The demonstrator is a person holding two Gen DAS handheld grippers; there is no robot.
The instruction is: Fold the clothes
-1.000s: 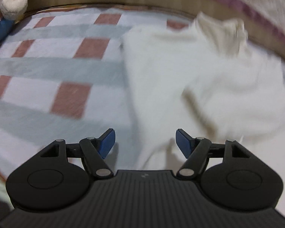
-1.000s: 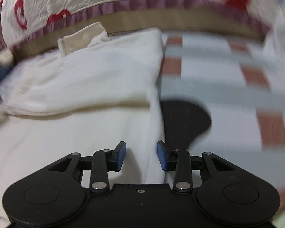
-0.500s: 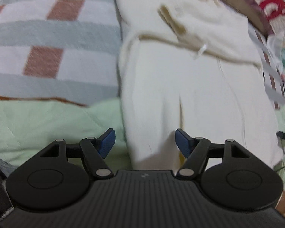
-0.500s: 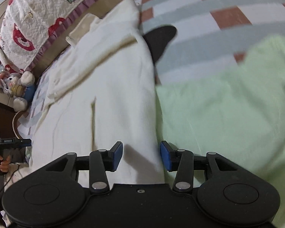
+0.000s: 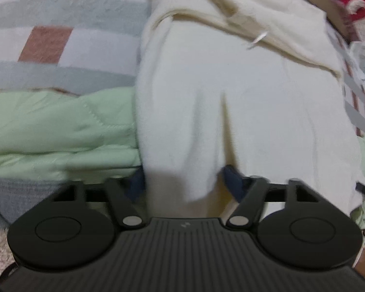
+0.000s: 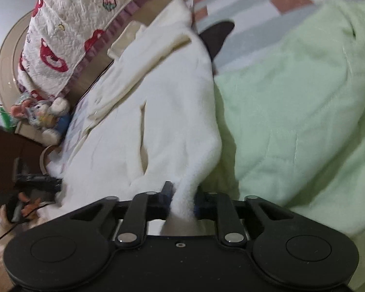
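A white fleece garment (image 5: 231, 92) lies lengthwise on the bed, its far part folded over. It also shows in the right wrist view (image 6: 168, 112). My left gripper (image 5: 182, 182) is open, its blue pads wide apart on either side of the garment's near left corner. My right gripper (image 6: 182, 199) is shut on the garment's near right corner, with the cloth pinched between the pads.
A light green quilt (image 6: 292, 112) lies beside the garment and shows in the left wrist view (image 5: 60, 131). A checked blanket (image 5: 60, 29) covers the bed. A patterned quilt (image 6: 80, 24) and a plush toy (image 6: 43, 116) sit at the headboard. A dark patch (image 6: 216, 34) shows by the garment's far edge.
Both grippers pulled back from the far end of the garment to its near hem. The right gripper closed on the hem corner. The left stayed open around the other corner.
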